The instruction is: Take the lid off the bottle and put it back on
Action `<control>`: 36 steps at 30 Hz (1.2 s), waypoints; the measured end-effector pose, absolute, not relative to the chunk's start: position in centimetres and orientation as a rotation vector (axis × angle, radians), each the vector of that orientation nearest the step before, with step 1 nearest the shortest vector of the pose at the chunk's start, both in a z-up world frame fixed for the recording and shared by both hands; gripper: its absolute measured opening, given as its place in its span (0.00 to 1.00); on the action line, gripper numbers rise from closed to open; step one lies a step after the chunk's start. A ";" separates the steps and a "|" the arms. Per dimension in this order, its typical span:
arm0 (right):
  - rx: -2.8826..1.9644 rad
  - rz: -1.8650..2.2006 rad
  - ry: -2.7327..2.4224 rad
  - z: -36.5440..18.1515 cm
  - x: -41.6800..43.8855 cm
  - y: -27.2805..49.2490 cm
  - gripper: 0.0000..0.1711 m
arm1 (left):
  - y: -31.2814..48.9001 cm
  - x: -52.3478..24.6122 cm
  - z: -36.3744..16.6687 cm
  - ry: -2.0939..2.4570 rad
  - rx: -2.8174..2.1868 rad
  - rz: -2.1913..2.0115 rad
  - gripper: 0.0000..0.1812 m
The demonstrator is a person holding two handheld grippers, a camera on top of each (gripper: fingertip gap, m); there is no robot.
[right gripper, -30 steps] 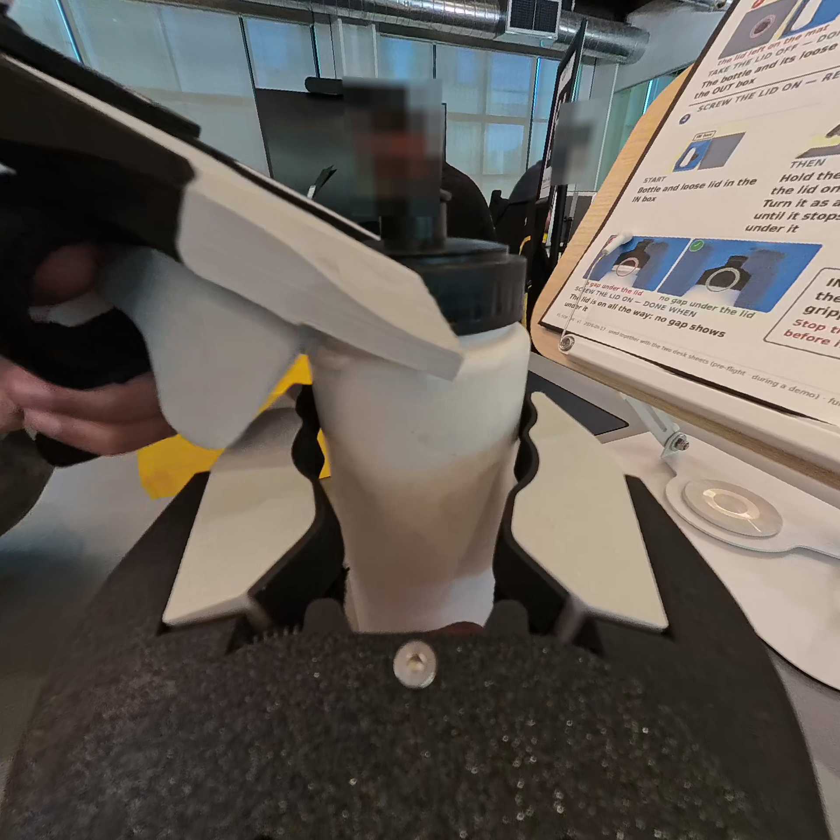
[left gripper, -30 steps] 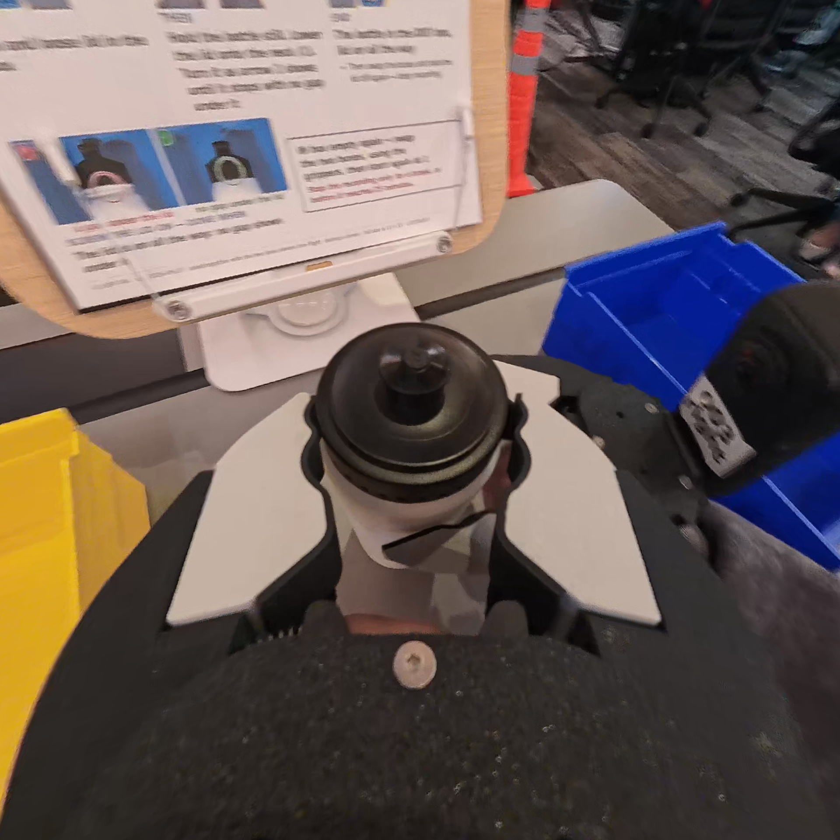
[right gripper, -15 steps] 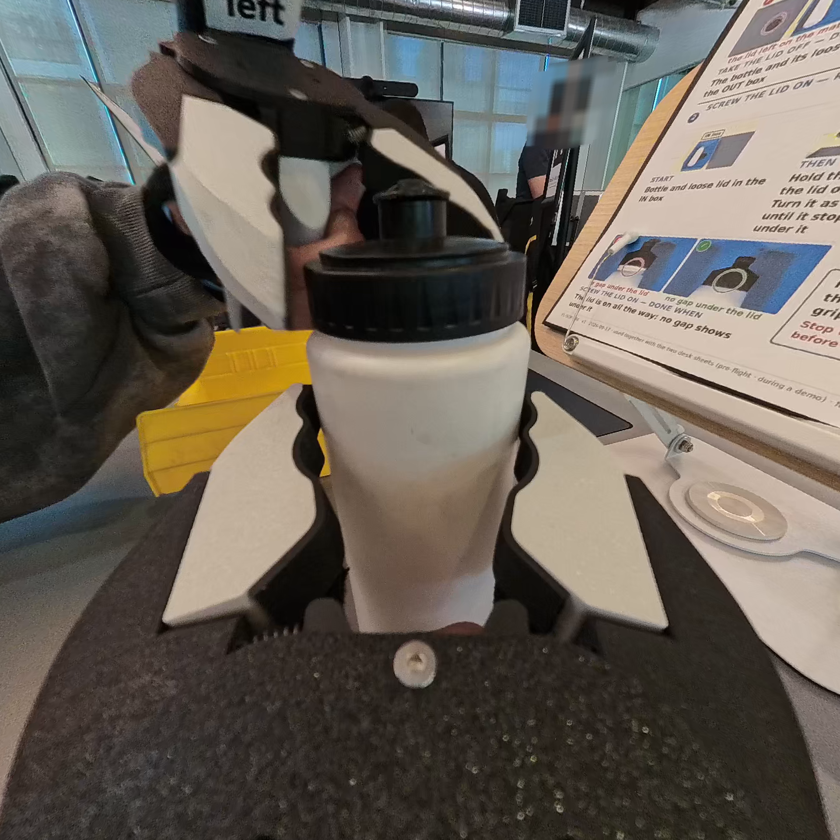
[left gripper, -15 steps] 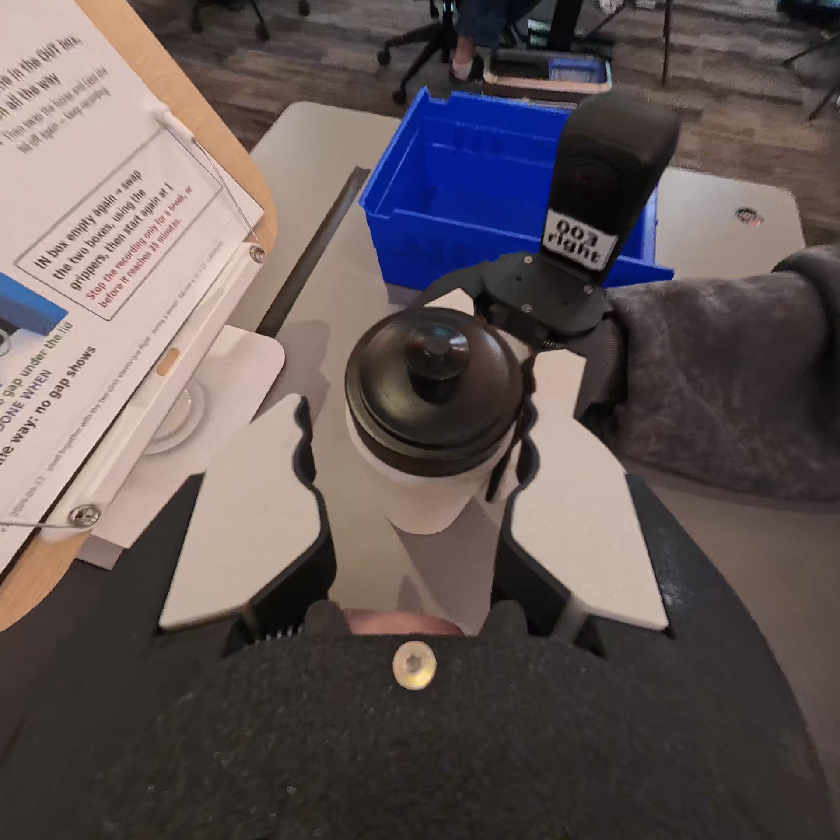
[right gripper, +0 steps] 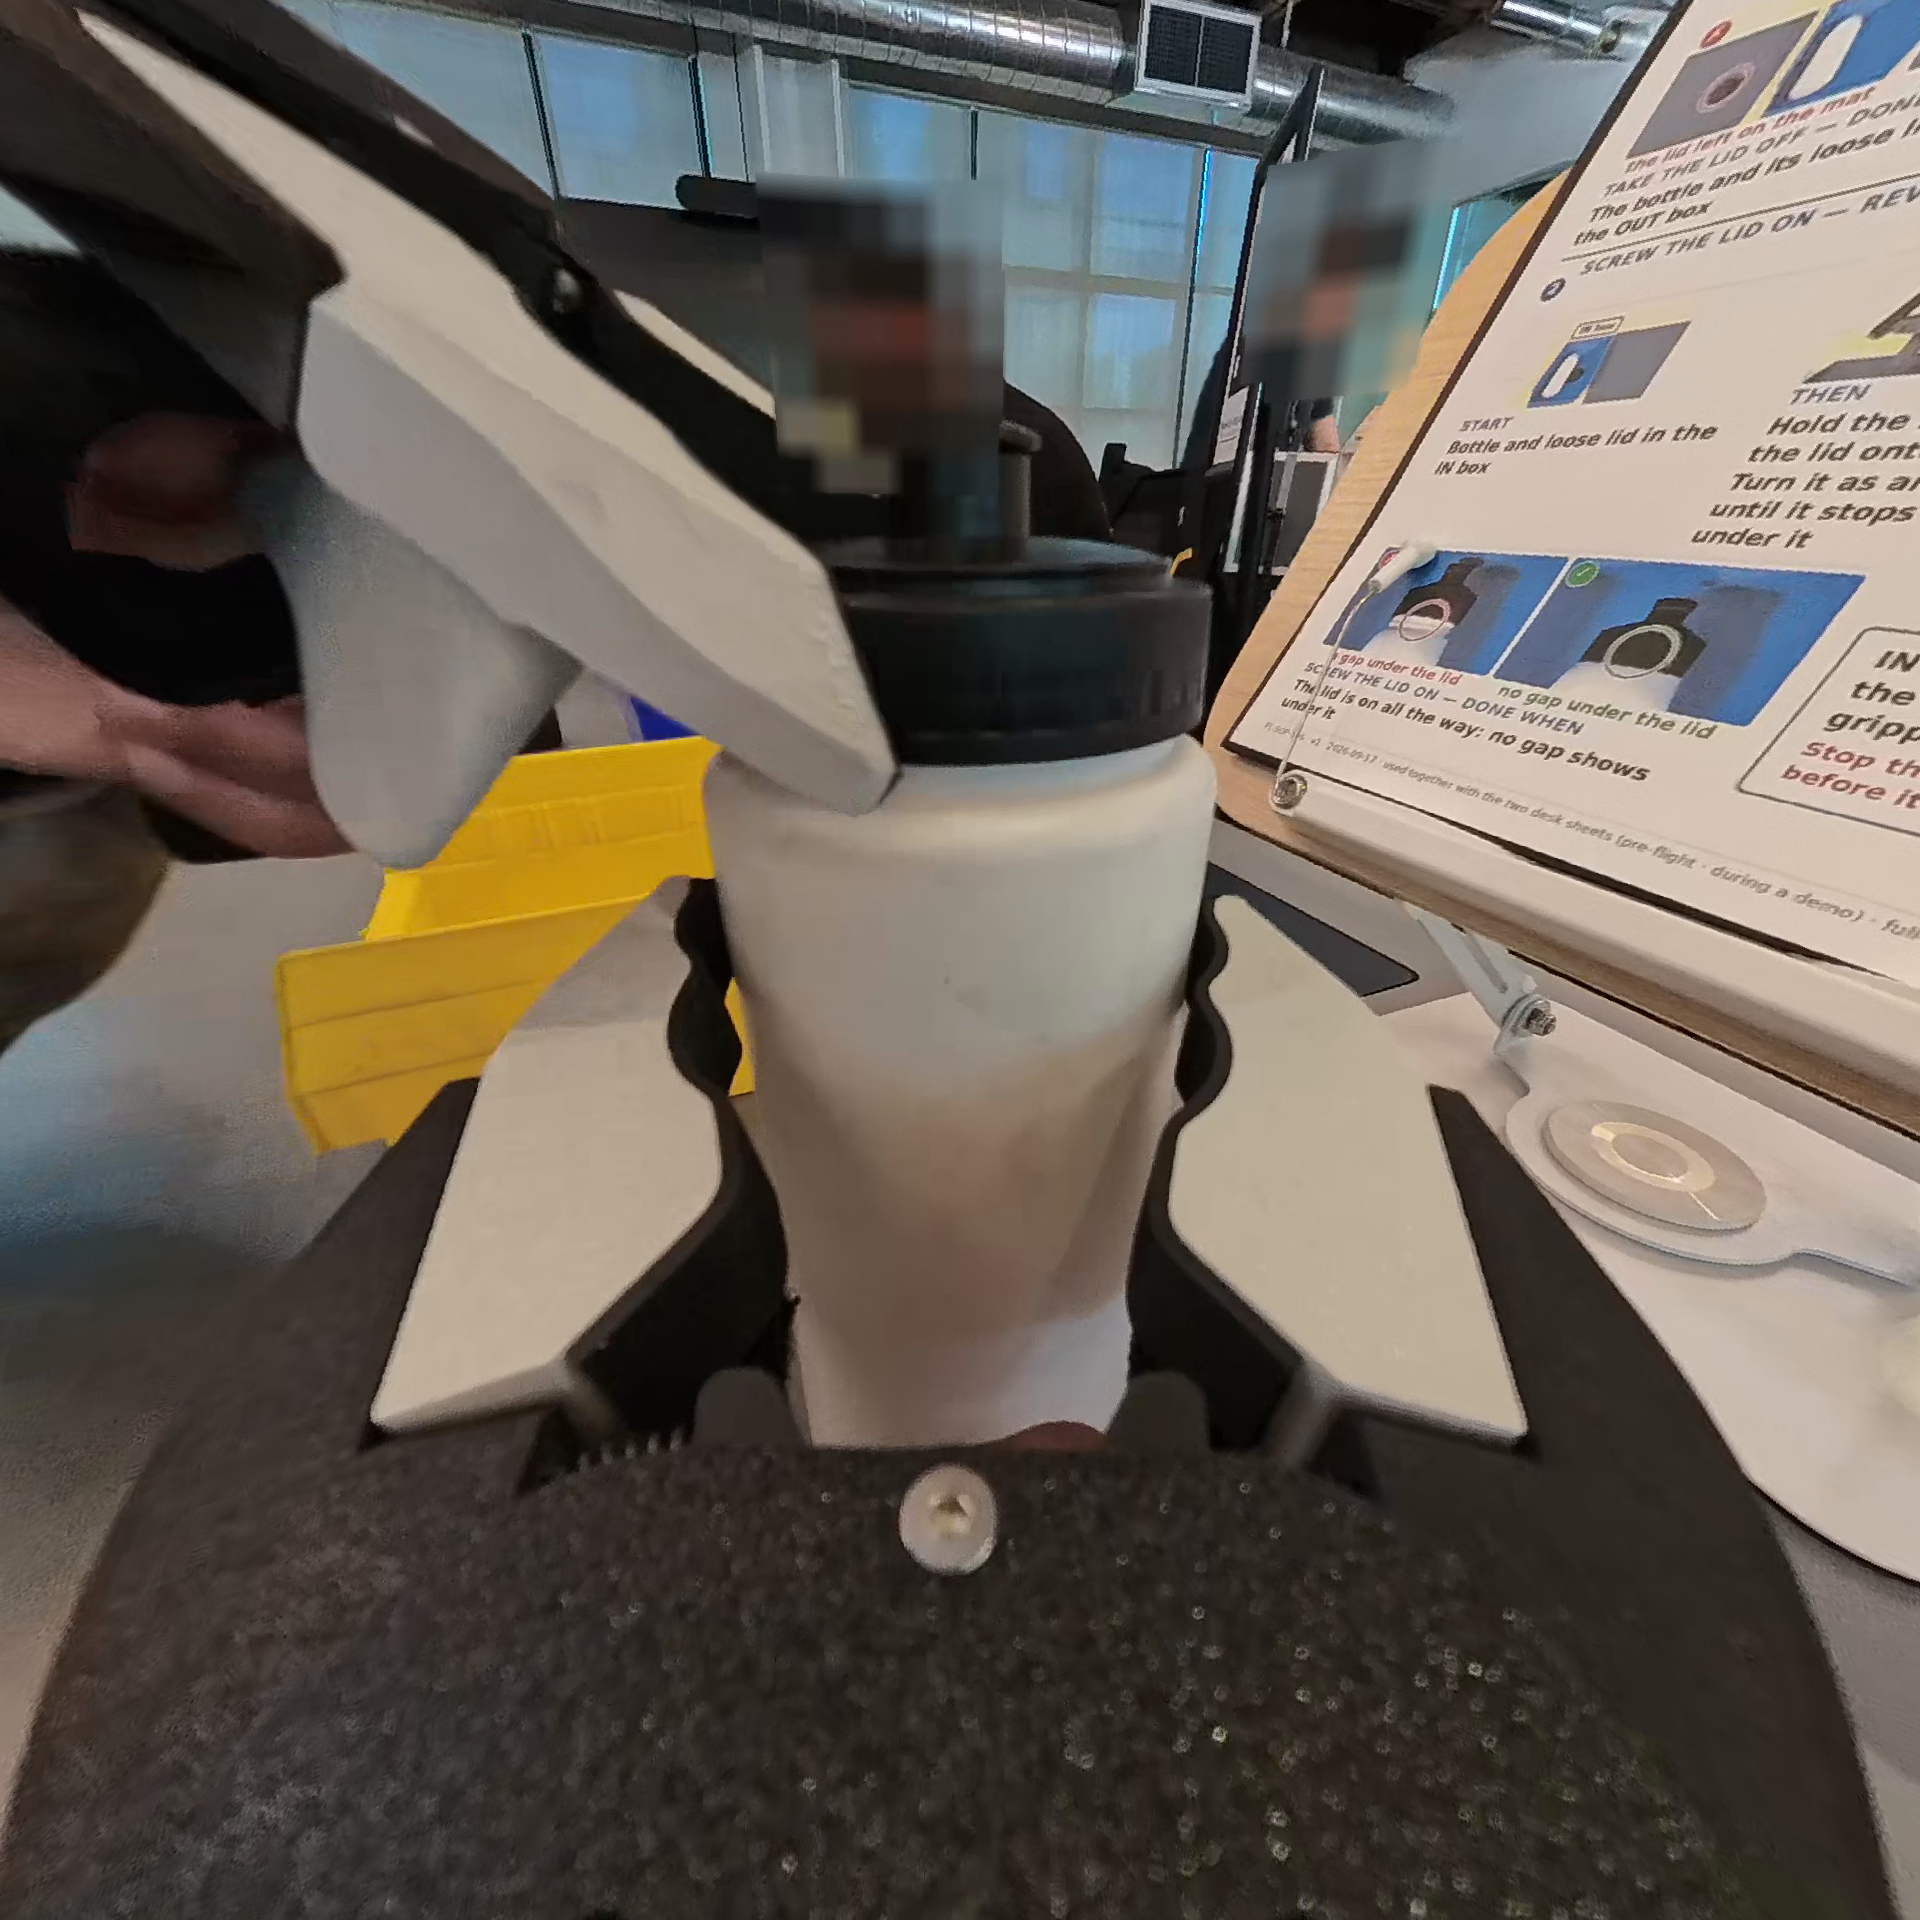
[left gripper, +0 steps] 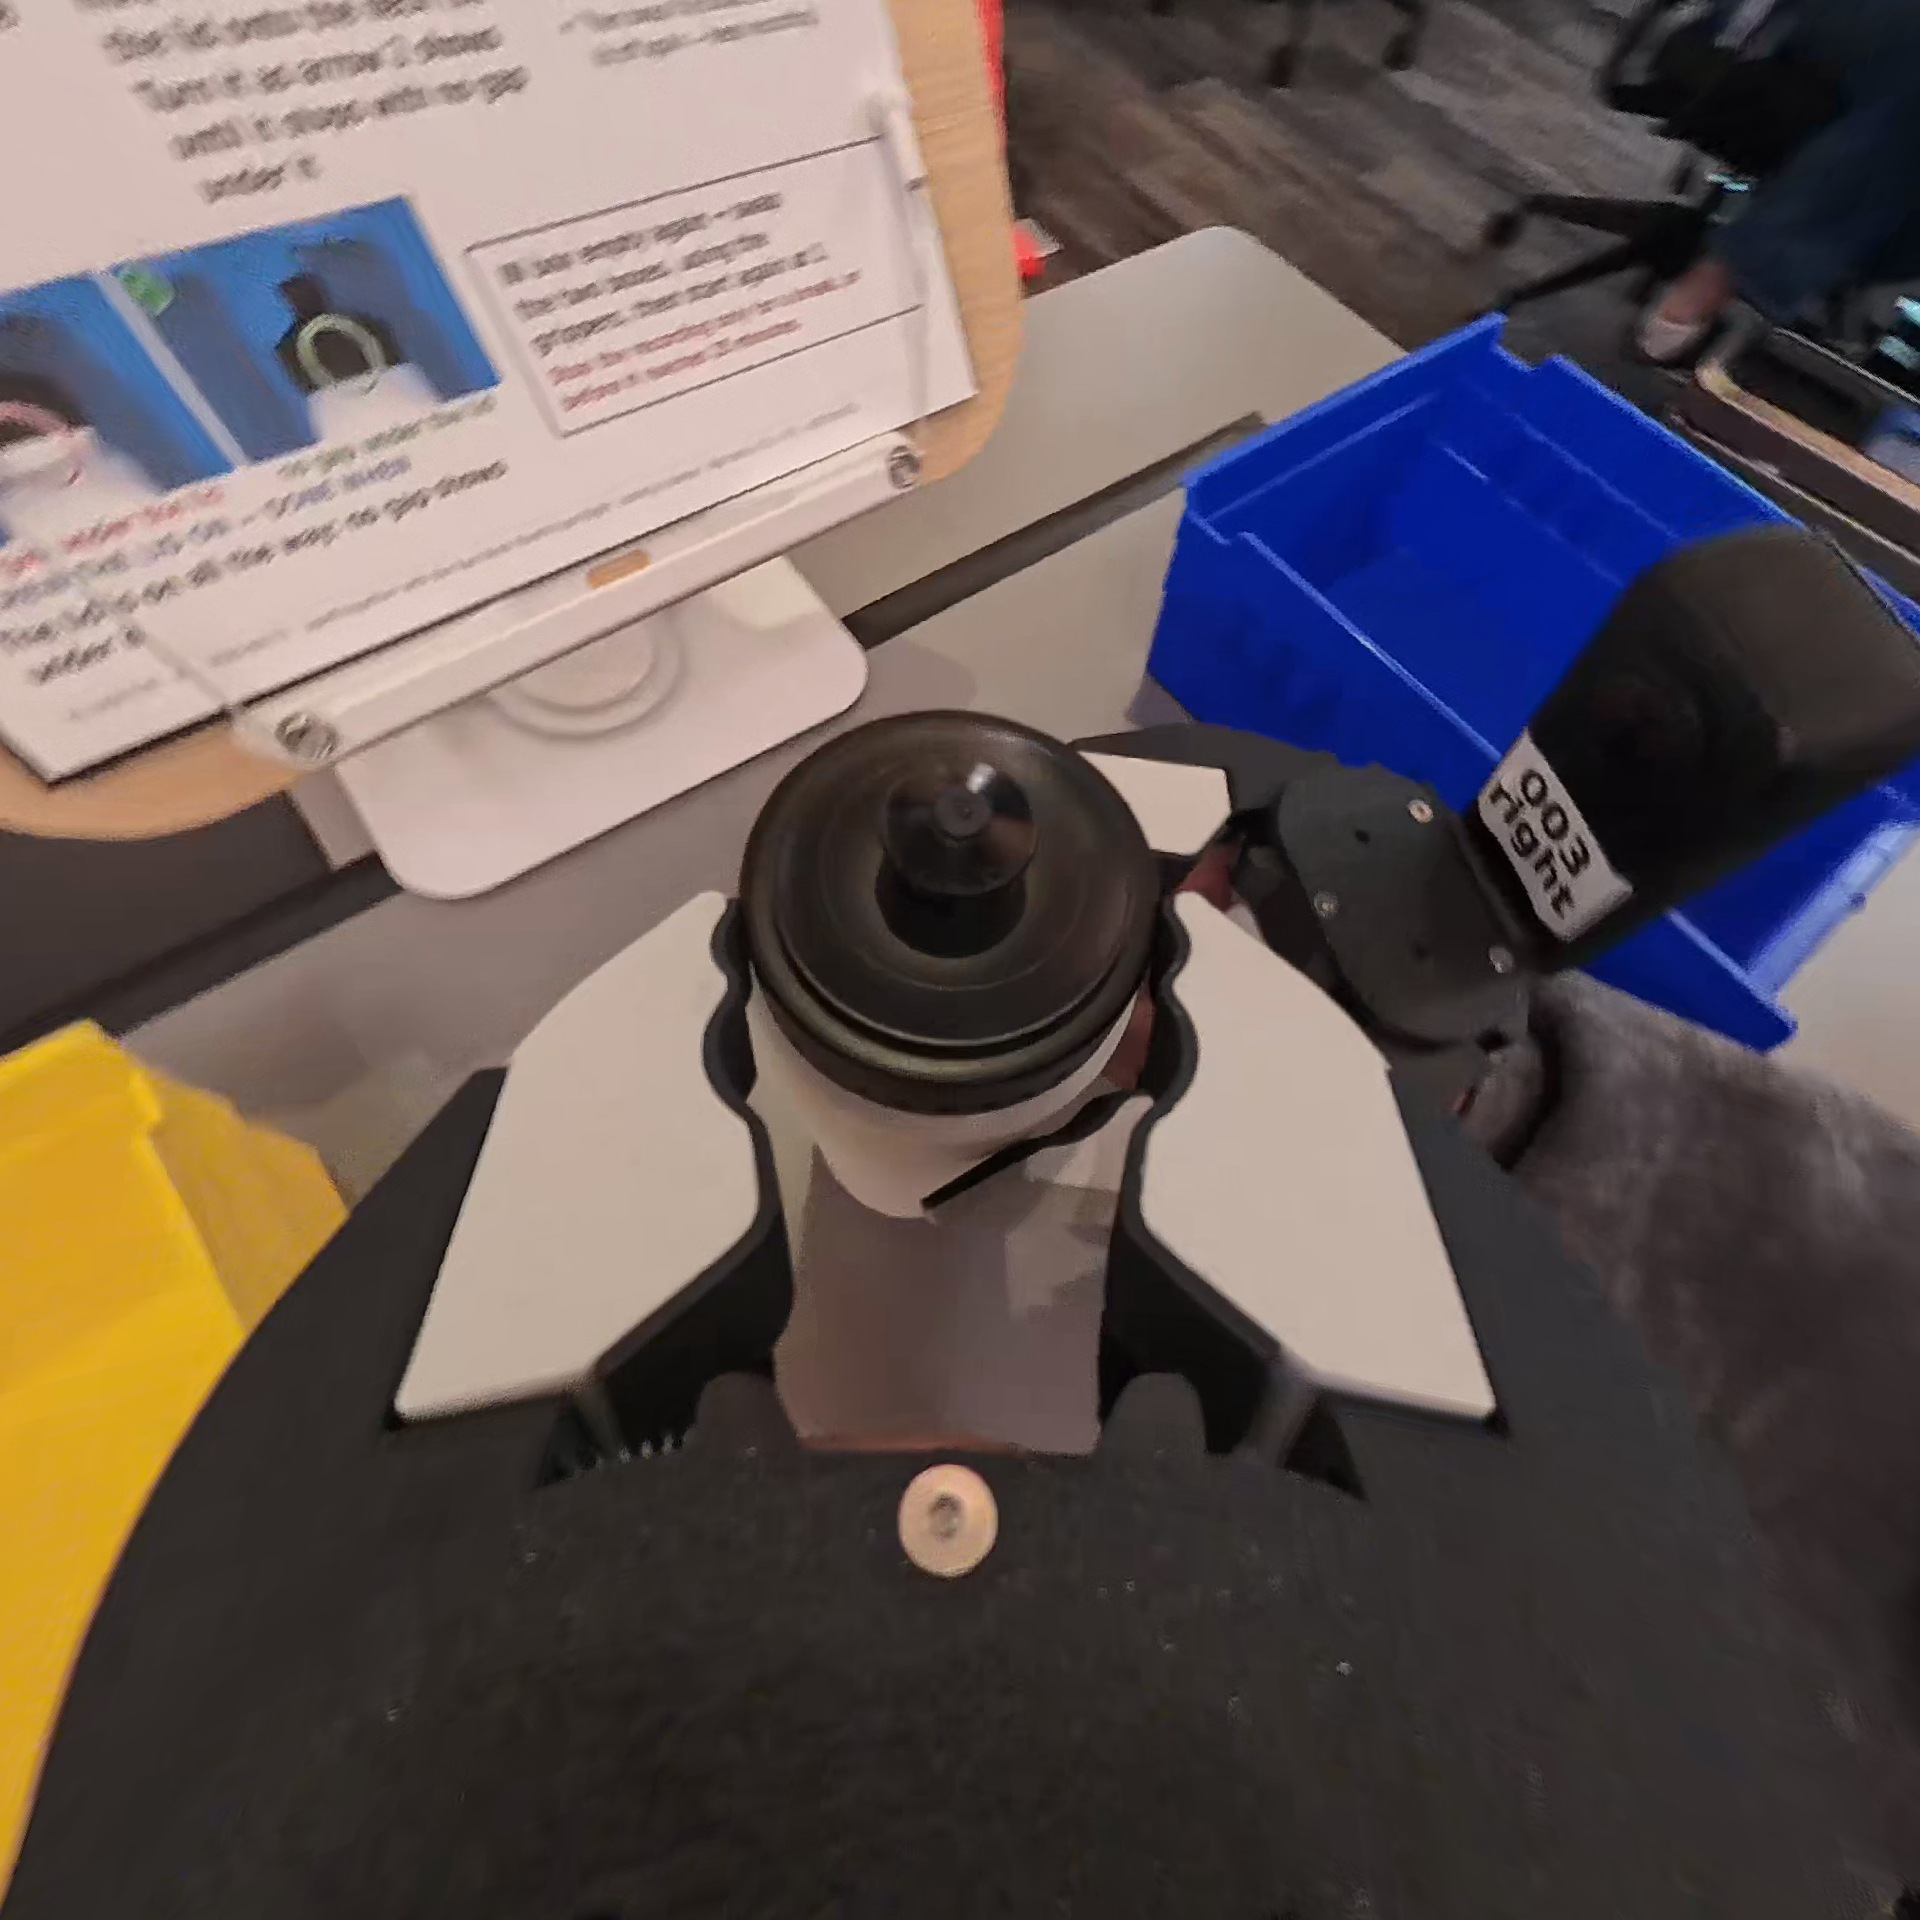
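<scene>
Left tongs [left gripper: 948, 997] back around lid [left gripper: 948, 894]

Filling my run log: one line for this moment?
right gripper: shut on bottle | left gripper: shut on lid | lid: on bottle

grey table [left gripper: 1101, 343], dark plank floor [left gripper: 1299, 156] (blurred), tall windows [right gripper: 1122, 239], ceiling ducts [right gripper: 935, 21]

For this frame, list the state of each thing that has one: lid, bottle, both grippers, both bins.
Lid: on the bottle, gripped.
Bottle: upright, held by its body.
Left gripper: shut on lid.
Right gripper: shut on bottle.
Blue bin: the visible part is empty.
Yellow bin: contents out of sight.
</scene>
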State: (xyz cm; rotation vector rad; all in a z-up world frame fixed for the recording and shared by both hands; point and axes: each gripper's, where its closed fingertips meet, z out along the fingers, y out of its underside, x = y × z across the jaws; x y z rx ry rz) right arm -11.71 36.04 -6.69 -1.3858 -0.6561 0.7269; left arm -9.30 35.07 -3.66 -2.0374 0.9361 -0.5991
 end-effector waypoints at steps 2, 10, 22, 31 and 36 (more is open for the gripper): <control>-1.381 0.722 -0.654 -6.7 -11.9 36.0 0.49 | 35.2 -9.5 -3.7 0.834 -2.098 -0.537 0.41; -1.385 0.700 -0.647 -6.7 -11.9 36.1 0.49 | 34.6 -9.3 -3.7 0.857 -2.079 -0.533 0.46; -1.378 0.708 -0.660 -6.8 -12.0 36.0 0.49 | 34.2 -10.2 -3.2 1.621 -1.704 -0.758 0.45; -1.380 0.704 -0.664 -6.8 -11.9 36.1 0.49 | 34.8 -9.4 -3.2 1.474 -1.738 -0.775 0.40; -1.384 0.691 -0.652 -6.8 -11.9 36.2 0.49 | 35.2 -9.3 -3.1 1.134 -1.864 -0.675 0.40</control>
